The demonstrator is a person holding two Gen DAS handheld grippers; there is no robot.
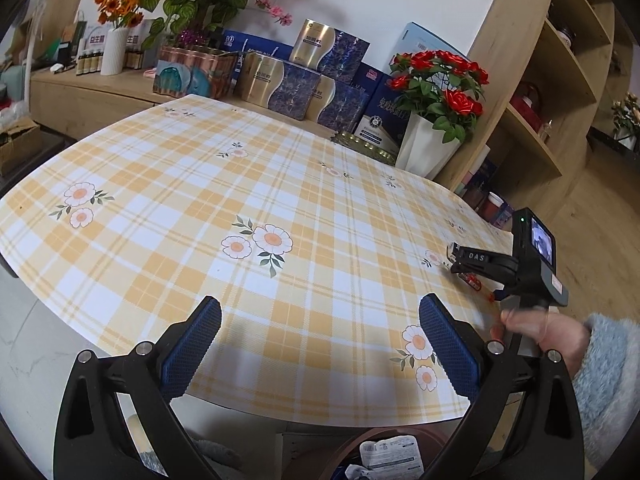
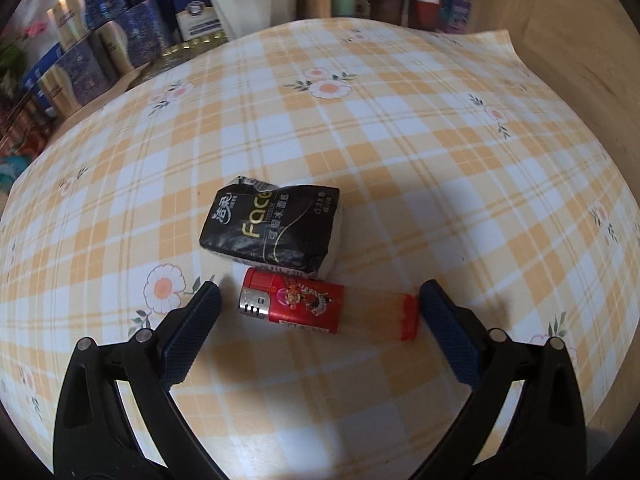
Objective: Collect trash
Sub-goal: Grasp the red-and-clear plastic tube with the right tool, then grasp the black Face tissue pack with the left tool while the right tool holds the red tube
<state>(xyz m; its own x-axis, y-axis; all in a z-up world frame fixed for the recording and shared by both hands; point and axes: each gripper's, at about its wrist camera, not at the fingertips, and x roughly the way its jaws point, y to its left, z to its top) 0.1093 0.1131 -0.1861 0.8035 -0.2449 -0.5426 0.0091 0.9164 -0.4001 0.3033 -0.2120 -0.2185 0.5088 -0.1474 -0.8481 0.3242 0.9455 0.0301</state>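
Note:
A red lighter [image 2: 320,308] lies on its side on the yellow plaid tablecloth [image 2: 400,160], with a black tissue pack [image 2: 276,228] touching it just behind. My right gripper [image 2: 320,312] is open, low over the table, its jaws to either side of the lighter without touching it. In the left wrist view the right gripper [image 1: 460,260] shows at the table's right edge with a bit of the lighter [image 1: 474,281] under it. My left gripper [image 1: 320,344] is open and empty above the table's near edge.
A brown bin [image 1: 384,456] holding wrappers sits below the table's near edge. Gift boxes [image 1: 304,80], a white pot of red roses [image 1: 432,120] and flower vases line the far side. Wooden shelves [image 1: 560,80] stand at the right.

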